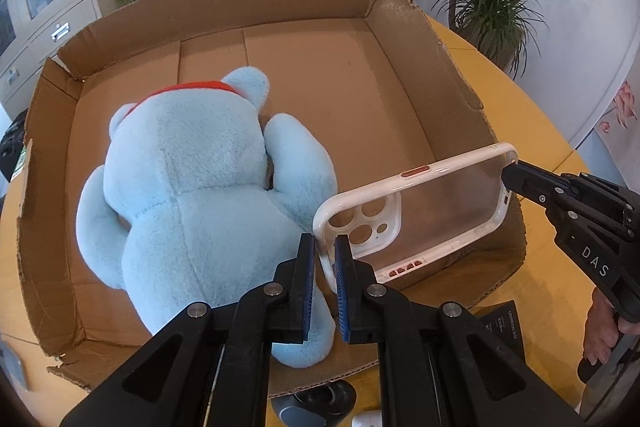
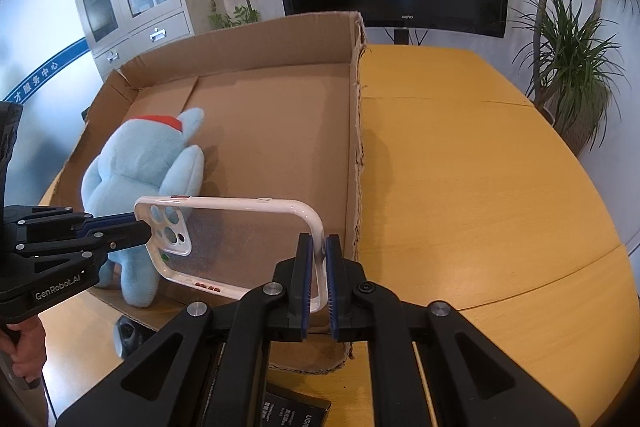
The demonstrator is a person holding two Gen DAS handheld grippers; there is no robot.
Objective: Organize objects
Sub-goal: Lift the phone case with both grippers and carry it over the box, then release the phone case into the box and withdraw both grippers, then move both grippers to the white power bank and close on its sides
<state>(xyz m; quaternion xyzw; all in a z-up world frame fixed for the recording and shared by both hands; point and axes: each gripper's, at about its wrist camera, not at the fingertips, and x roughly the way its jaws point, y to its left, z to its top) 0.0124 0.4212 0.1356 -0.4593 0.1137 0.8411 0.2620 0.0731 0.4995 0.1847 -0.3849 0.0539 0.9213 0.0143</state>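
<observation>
Already in the box: the light-blue plush toy (image 1: 192, 187) with a red collar lies face down on the floor of the cardboard box (image 1: 328, 67), in its near-left part. One foot hangs over the low torn front edge.

In hand now: the phone case (image 1: 416, 211), clear with a white rim, is held in the air over the near-right corner of the box. It does not touch the box floor, as far as I can see.

Left gripper (image 1: 325, 259): closed on the rim of the case at the end with the camera holes.

Right gripper (image 2: 318, 267): closed on the rim at the opposite end, so both grippers hold the one case between them.

Free room: the far and right parts of the box floor are bare cardboard, so I judge there is space to lay the case beside the toy.

Still outside: a flat black packet with white print (image 2: 298, 409) lies on the yellow bench (image 2: 480, 167) just in front of the box. A dark rounded object (image 1: 316, 401) and a small white object (image 1: 366, 419) are at the lower edge of the left wrist view; what they are I cannot tell.

Progress: I judge the task is partly done. One thing is placed, the case is not yet set down, and these few things probably wait.
</observation>
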